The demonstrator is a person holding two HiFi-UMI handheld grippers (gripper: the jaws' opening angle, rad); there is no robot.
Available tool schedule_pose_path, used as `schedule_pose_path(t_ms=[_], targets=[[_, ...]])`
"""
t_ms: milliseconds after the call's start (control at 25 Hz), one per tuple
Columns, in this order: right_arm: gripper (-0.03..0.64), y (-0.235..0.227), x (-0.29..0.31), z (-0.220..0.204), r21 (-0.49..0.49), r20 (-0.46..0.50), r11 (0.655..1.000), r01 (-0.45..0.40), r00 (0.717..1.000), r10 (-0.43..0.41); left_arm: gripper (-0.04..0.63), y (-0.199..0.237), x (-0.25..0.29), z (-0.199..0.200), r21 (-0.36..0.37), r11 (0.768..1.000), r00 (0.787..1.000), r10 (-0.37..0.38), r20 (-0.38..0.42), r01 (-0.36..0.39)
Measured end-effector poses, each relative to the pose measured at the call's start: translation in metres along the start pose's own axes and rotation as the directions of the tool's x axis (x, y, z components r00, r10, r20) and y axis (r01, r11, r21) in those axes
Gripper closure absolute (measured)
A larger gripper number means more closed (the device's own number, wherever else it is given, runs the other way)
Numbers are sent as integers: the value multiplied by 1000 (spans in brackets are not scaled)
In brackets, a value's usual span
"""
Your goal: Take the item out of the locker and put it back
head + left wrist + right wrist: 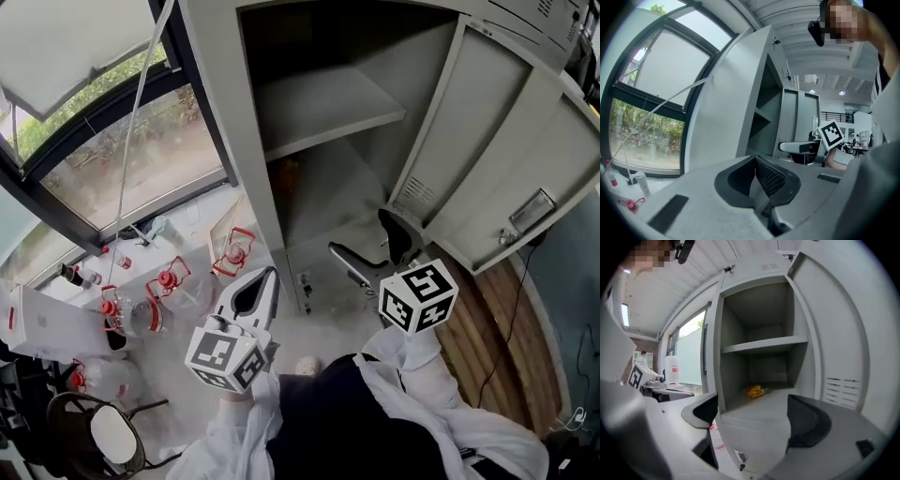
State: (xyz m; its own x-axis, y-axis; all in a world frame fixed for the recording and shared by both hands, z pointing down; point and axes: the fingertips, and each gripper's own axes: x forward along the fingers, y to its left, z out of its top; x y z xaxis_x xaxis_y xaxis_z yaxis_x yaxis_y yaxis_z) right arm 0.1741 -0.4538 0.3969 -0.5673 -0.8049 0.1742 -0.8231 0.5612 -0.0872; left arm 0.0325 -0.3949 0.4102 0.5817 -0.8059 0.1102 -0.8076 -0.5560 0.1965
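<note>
gaping right tongs (pixel 752 418) face an indistinct yellow item (pixel 755 391) in the locker (pixel 761 344); left tongs (pixel 755 161) closed.

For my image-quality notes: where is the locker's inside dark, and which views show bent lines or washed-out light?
Head view: the locker is in shadow below its shelf. Right gripper view: even light, the yellow item clear, but the locker's edges bow outward. Left gripper view: the window is washed out, its frame curved.

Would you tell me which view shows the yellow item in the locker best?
The right gripper view: the yellow item lies in plain sight on the locker floor. The head view shows it only as a dim orange patch; the left gripper view, nothing.
</note>
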Motion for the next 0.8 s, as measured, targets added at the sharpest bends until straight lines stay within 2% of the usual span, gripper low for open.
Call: schedule_pose_path(t_ms=[80, 160, 280, 360, 520, 680, 800], targets=[[167, 2, -13, -10, 18, -1, 999, 33, 999, -33, 588, -1, 1, -1, -1, 1000, 1000, -23, -6, 23], [217, 3, -21, -18, 38, -3, 997, 60, 998, -60, 586, -1, 2, -3, -3, 999, 999, -43, -11, 43], [349, 3, -31, -22, 46, 15, 991, 129, 991, -130, 588, 0, 1, -7, -12, 998, 998, -62, -20, 62], [473, 1, -38, -21, 29, 37, 983, 183, 982, -184, 588, 1, 0, -10, -16, 997, 997, -73, -28, 73], [618, -5, -49, -25, -10, 51, 965, 262, 964, -262, 587, 3, 0, -15, -4, 997, 996, -81, -38, 81], [618, -9, -57, -41, -17, 14, 949, 314, 949, -314, 588, 7, -2, -17, -10, 996, 995, -86, -42, 86], [618, -9, -58, -51, -4, -17, 948, 317, 948, -317, 588, 9, -2, -19, -15, 996, 995, -89, -49, 88]])
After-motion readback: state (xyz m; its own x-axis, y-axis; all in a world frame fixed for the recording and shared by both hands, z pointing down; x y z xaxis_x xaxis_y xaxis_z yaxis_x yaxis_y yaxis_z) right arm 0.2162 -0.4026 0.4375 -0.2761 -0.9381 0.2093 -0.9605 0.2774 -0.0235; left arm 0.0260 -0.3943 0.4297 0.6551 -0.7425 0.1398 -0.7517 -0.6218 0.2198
